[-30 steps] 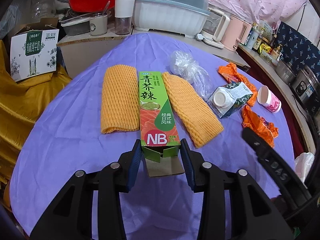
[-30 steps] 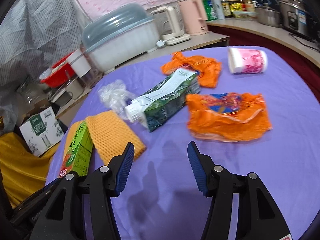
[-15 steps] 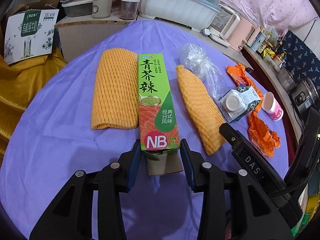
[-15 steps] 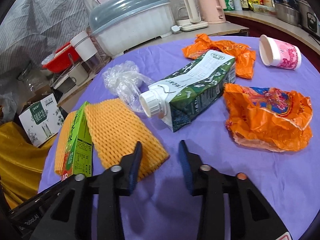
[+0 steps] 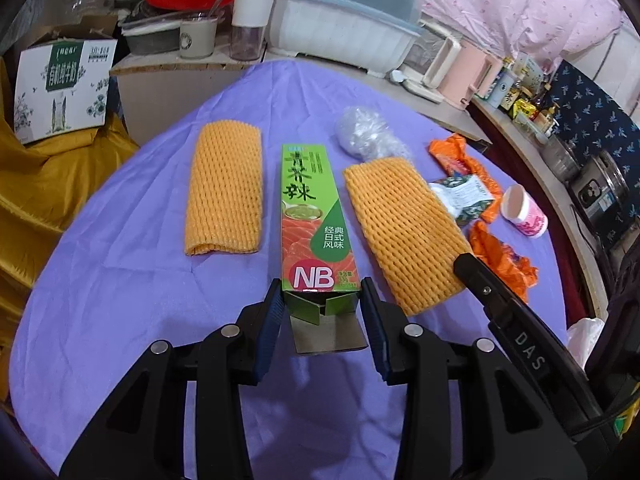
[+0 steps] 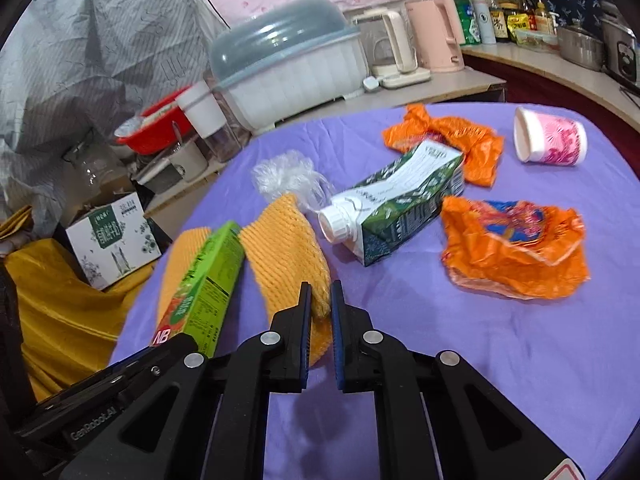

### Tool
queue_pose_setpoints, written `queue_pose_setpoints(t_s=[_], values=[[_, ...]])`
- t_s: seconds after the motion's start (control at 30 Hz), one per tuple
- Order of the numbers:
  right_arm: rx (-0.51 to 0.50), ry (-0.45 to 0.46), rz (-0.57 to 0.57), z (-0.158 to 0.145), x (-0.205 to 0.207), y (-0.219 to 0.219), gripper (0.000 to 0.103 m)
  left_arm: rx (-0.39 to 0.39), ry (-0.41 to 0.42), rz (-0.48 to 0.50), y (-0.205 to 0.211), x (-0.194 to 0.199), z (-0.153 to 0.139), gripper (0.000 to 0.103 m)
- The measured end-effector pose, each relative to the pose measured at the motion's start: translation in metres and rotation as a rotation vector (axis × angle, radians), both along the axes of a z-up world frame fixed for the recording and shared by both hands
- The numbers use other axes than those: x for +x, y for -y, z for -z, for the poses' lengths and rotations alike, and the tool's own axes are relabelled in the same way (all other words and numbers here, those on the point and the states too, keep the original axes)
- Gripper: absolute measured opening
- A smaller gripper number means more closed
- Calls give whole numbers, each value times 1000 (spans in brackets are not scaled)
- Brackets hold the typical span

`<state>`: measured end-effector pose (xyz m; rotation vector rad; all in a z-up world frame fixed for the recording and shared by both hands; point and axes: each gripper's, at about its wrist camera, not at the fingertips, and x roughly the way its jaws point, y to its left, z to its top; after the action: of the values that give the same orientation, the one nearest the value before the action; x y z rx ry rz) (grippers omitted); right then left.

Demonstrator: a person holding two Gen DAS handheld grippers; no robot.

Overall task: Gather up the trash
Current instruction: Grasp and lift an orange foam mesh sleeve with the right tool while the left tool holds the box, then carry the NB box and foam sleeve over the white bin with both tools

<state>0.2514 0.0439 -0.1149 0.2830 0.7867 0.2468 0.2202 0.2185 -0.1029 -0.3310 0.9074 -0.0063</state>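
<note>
On the purple tablecloth (image 5: 120, 280), the left gripper (image 5: 322, 312) clamps the green wasabi box (image 5: 314, 220), the right gripper (image 6: 321, 304) pinches the orange foam net (image 6: 286, 248); lifting both likely follows

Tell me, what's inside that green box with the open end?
The green box shows only bare cardboard flaps at its open end. Anything deeper inside is hidden by its walls.

Covered dish rack (image 5: 344, 28), pink kettle (image 6: 438, 36)
</note>
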Motion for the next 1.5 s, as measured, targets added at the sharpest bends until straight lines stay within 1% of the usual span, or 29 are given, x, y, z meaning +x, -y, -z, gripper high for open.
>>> queue_pose_setpoints(t_s=[0.17, 0.33, 0.43, 0.57, 0.8, 1.03, 1.07, 1.17, 1.3, 1.5], values=[[16, 54, 28, -29, -33, 19, 9, 7, 46, 22, 11, -24, -25, 37], [28, 108, 88, -57, -72, 45, 9, 18, 104, 60, 28, -50, -54, 37], [26, 131, 133, -68, -94, 64, 9, 21, 131, 89, 42, -65, -68, 37], [40, 155, 205, -80, -124, 98, 9, 17, 160, 146, 67, -81, -84, 37], [55, 184, 343, -92, -171, 160, 9, 19, 209, 278, 128, -104, -110, 37], [32, 198, 508, -92, -219, 228, 9, 19, 252, 424, 208, -120, -129, 37], [32, 196, 530, -91, -225, 238, 9, 22, 256, 453, 225, -123, -131, 37], [3, 183, 617, -84, -245, 270, 9, 26, 264, 519, 262, -129, -133, 37], [14, 164, 707, -73, -270, 308, 9, 22, 269, 609, 311, -138, -132, 37], [1, 141, 822, -60, -298, 348, 9, 27, 270, 731, 376, -148, -124, 37]])
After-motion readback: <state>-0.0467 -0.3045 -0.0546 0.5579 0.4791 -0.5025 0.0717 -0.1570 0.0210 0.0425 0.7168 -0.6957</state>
